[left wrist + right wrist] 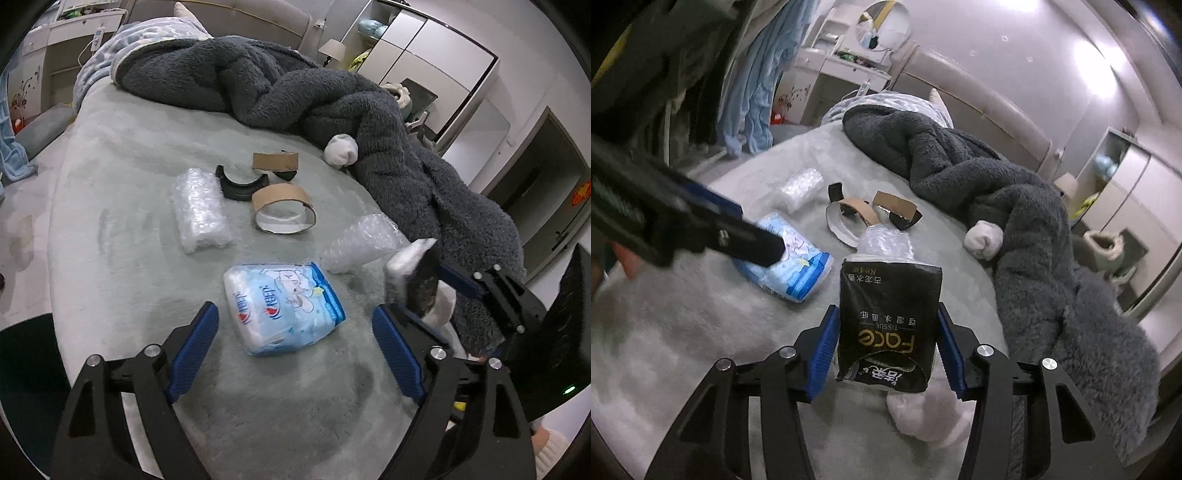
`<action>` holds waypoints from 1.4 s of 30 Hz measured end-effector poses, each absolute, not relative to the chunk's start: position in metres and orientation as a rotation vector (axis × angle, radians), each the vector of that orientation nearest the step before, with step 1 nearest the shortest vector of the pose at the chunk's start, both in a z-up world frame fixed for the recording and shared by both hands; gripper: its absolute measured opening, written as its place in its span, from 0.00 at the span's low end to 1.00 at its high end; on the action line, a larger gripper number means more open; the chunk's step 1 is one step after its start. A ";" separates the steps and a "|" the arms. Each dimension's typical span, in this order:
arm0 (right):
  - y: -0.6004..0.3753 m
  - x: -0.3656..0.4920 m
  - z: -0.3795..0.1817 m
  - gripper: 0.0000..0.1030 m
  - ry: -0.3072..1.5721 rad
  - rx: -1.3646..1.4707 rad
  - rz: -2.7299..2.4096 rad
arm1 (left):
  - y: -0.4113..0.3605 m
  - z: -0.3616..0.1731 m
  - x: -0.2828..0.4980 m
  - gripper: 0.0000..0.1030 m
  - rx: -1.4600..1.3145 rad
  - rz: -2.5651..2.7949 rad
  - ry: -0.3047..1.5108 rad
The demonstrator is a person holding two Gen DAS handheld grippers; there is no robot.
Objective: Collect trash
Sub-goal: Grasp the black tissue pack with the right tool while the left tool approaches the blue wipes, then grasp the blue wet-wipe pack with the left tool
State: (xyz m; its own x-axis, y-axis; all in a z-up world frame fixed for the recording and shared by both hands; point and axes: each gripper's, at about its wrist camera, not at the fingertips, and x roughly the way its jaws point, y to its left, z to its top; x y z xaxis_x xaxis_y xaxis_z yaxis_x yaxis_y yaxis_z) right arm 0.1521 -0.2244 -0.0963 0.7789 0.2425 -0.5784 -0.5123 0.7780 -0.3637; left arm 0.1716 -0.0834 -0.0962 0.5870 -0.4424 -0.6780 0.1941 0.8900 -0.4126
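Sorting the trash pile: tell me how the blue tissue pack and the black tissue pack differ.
The blue tissue pack is pale blue with cartoon print; the black tissue pack is black with gold "Face" lettering. The blue one lies flat on the grey-green bedspread, ungripped between the left gripper's open jaws; the black one stands on end in the right gripper's jaws. Both are soft plastic-wrapped tissue packs.

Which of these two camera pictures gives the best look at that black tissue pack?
The right wrist view: the black tissue pack stands between the right gripper fingers, its printed face turned to the camera and readable. The left wrist view catches the pack only edge-on at the right side, partly blurred.
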 end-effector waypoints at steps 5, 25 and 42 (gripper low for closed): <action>-0.252 0.156 -0.083 0.50 0.543 -0.370 0.457 | -0.094 -0.103 0.179 0.86 -0.261 -0.355 0.884; -0.289 0.177 -0.049 0.50 0.592 0.120 0.538 | -0.120 -0.109 0.188 0.76 -0.049 -0.291 0.851; -0.234 0.181 -0.023 0.51 0.629 0.219 0.614 | -0.046 -0.067 0.152 0.74 -0.103 -0.239 0.748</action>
